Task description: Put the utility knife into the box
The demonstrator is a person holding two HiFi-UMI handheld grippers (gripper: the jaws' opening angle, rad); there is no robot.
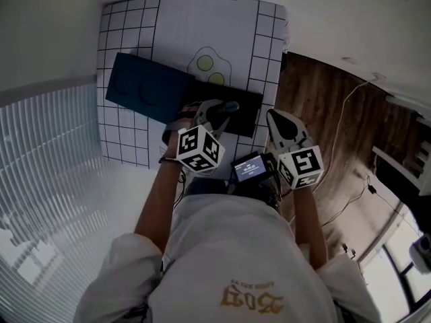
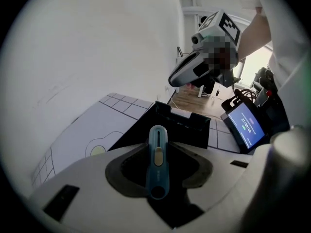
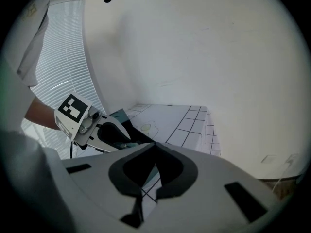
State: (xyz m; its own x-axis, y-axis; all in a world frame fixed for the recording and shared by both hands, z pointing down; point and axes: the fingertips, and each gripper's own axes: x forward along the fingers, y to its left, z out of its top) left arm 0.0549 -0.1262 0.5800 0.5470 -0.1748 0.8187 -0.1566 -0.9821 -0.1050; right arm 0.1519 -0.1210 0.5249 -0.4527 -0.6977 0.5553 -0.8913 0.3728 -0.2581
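My left gripper (image 1: 221,112) is shut on a blue utility knife (image 1: 229,107), which points forward past the fingertips. In the left gripper view the knife (image 2: 157,152) lies lengthwise between the jaws of the left gripper (image 2: 158,166), yellow slider facing up, above the open black box (image 2: 182,125). That box (image 1: 237,106) sits on the grid mat (image 1: 175,32) just ahead of the knife. My right gripper (image 1: 275,117) hovers at the table's right edge, off to the box's right. In its own view the right gripper (image 3: 154,145) has its jaw tips touching and holds nothing.
A dark blue flat lid (image 1: 145,86) lies on the mat left of the black box. A small device with a lit screen (image 1: 249,167) hangs at the person's chest between the grippers. Window blinds (image 1: 47,153) run along the left; wooden floor (image 1: 323,106) lies to the right.
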